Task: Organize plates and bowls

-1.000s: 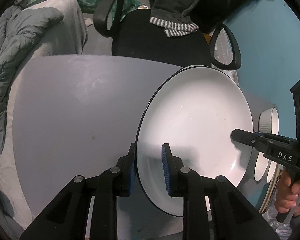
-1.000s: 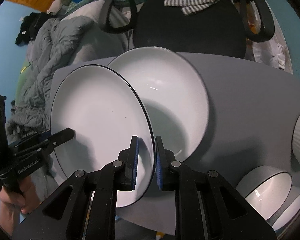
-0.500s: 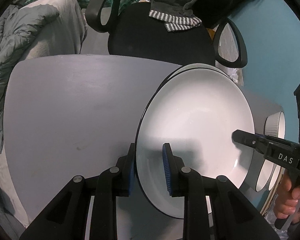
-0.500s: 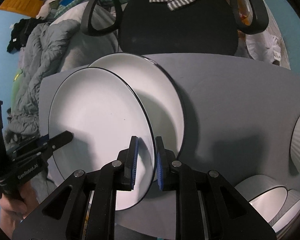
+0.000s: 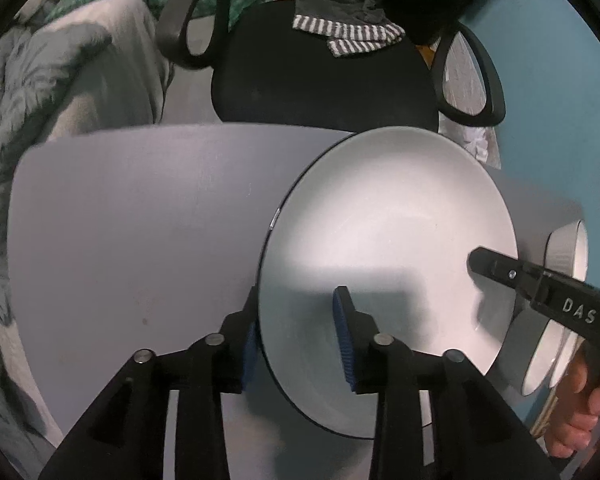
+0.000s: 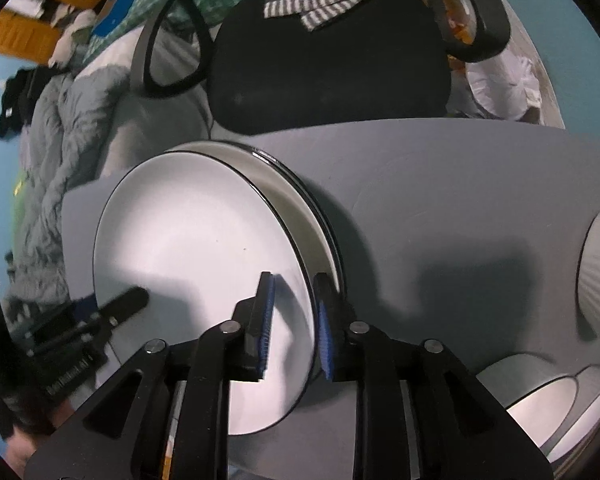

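Plate (image 5: 384, 248), white with a thin dark rim, fills the right half of the left wrist view, lying near flat over the grey desk (image 5: 140, 220). The left gripper (image 5: 298, 336) straddles the plate's near-left edge, one blue pad under the rim and one over the white face, the fingers parted wider than the rim is thick and apparently no longer pinching it. The right gripper's black tip (image 5: 496, 266) reaches in over the plate's right side from the opposite edge. Ribbed white bowls (image 5: 564, 256) stand just beyond the plate on the right; a black office chair (image 5: 324, 80) with a striped cloth on it sits behind the desk.

In the right wrist view, the plate (image 6: 196, 264) sits on top of a second plate (image 6: 300, 196), whose edge shows along the far and right sides, so the stack appears made. The right gripper (image 6: 294, 328) brackets the plate's near-right rim, its fingers also spread with a visible gap on both sides. The left gripper (image 6: 128, 300) lies over the plate's left edge. Both hands seem equally near; the plate lies straight ahead between each pair of fingers, so pulling straight back looks the cleanest exit. Bowls (image 6: 598, 280) crowd the right and lower-right corner, close to the right gripper's path. A rumpled grey blanket (image 6: 56, 152) lies beyond the desk's left end.
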